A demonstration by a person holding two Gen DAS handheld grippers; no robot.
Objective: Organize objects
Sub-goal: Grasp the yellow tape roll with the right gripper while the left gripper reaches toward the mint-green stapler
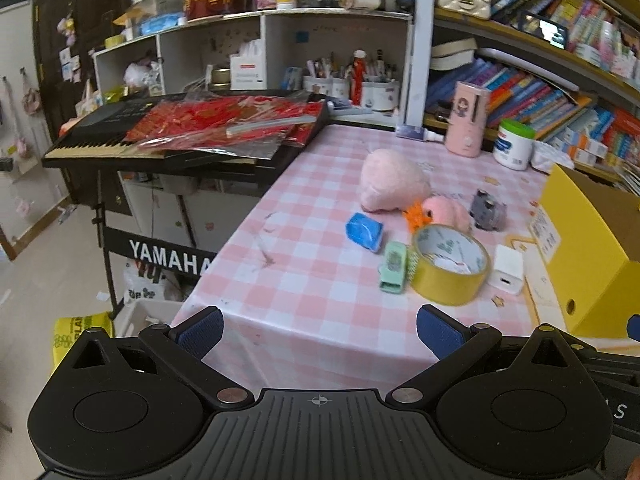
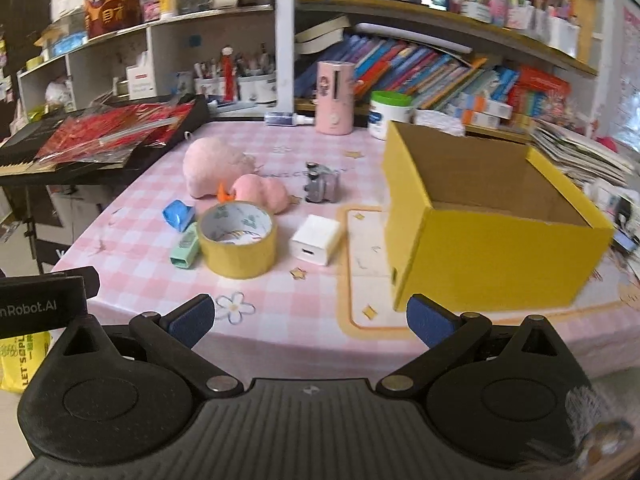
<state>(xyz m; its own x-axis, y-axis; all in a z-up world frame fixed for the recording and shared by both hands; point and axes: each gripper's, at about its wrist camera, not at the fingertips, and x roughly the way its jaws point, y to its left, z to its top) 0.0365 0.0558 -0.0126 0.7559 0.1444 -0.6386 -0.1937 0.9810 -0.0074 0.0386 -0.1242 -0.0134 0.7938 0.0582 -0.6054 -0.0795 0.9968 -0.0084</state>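
On the pink checked tablecloth [image 2: 132,236] lie a yellow tape roll [image 2: 238,240] [image 1: 450,270], a white charger cube [image 2: 316,240] [image 1: 507,269], a mint green clip [image 2: 185,249] [image 1: 394,267], a blue packet [image 2: 179,213] [image 1: 363,232], two pink plush toys [image 2: 218,168] [image 1: 394,180], and a small grey toy [image 2: 322,184] [image 1: 488,206]. An open, empty yellow box [image 2: 492,248] [image 1: 588,260] stands to their right. My left gripper [image 1: 320,332] and right gripper [image 2: 310,322] are both open and empty, hovering at the table's near edge.
A Yamaha keyboard [image 1: 168,136] covered with red packets stands left of the table. A pink cylinder [image 2: 335,98] and a white jar [image 2: 390,114] stand at the back, with crowded bookshelves [image 2: 460,60] behind. A yellow bag [image 1: 80,332] lies on the floor.
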